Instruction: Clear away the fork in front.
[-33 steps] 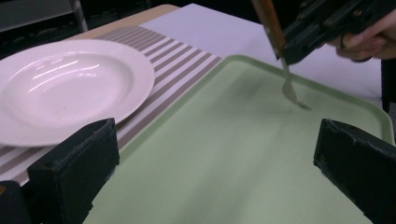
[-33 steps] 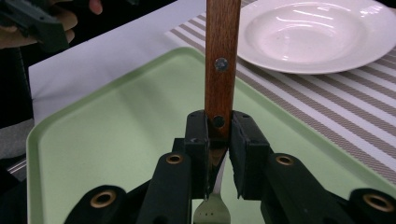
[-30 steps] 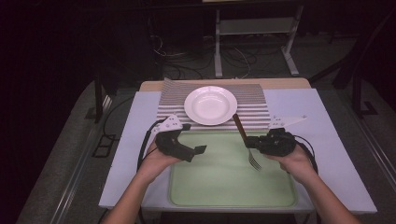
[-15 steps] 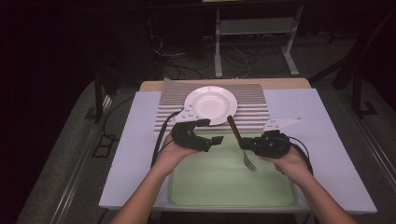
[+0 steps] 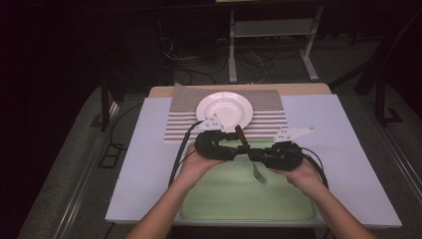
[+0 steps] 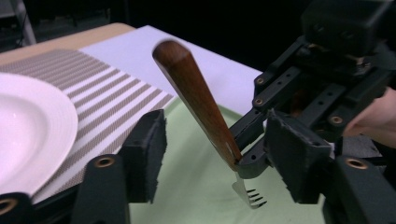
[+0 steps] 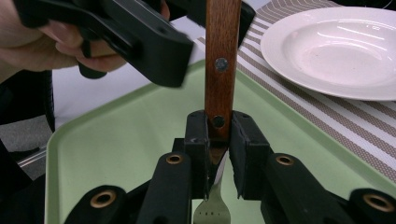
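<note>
right gripper (image 7: pixel 218 135) clamps wooden-handled metal fork (image 7: pixel 220 60) above green tray (image 7: pixel 116 140) | left gripper (image 6: pixel 210 144) jaws apart astride handle | probably a handover: close squarely before right lets go

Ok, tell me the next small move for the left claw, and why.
Probably shut the left claw on the fork handle. Its jaws stand open on either side of the wooden handle, not touching it, while the right claw grips the fork near the neck above the green tray; it looks like a handover.
</note>
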`<state>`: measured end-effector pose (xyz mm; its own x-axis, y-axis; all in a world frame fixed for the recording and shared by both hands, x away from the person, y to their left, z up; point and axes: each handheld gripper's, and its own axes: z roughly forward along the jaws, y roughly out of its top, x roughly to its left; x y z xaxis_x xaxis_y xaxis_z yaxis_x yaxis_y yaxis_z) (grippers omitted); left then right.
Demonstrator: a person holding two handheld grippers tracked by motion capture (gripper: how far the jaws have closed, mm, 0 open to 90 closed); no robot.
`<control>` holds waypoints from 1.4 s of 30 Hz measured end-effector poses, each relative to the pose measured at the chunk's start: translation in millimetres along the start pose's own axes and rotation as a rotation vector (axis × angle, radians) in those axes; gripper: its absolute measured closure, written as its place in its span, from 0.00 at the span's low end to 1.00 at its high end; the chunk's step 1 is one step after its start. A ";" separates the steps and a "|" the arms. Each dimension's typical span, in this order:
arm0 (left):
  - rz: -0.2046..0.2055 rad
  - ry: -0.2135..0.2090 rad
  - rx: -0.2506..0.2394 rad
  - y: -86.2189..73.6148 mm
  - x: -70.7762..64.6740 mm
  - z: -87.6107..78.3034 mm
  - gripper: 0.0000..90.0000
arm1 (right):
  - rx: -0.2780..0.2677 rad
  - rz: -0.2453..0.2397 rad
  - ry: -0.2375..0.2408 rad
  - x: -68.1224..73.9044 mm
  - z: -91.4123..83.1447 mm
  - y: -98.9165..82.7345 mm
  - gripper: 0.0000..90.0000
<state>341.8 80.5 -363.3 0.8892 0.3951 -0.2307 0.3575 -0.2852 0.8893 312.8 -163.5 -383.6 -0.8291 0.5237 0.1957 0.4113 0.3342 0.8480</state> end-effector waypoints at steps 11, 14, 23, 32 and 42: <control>-0.034 -0.002 -0.007 -4.0 -1.1 3.2 0.72 | -0.015 0.005 0.002 5.4 5.2 2.7 0.86; -0.035 0.001 -0.013 -3.7 -1.7 2.8 0.77 | -0.022 0.005 -0.002 5.8 5.9 4.0 0.86; -0.026 -0.039 -0.018 -3.7 -2.0 0.4 0.85 | -0.026 0.000 -0.005 9.5 9.6 4.1 0.85; -0.038 -0.062 -0.020 -1.4 6.8 -12.4 0.87 | -0.024 -0.022 -0.004 6.6 7.6 1.3 0.35; -0.032 -0.035 -0.033 -5.0 21.5 -40.2 0.90 | 0.007 -0.034 -0.147 -11.8 -7.6 -22.8 0.04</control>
<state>347.6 125.6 -356.8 0.8870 0.3726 -0.2728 0.3770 -0.2431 0.8937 310.3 -183.2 -401.5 -0.7786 0.6208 0.0920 0.3868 0.3592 0.8494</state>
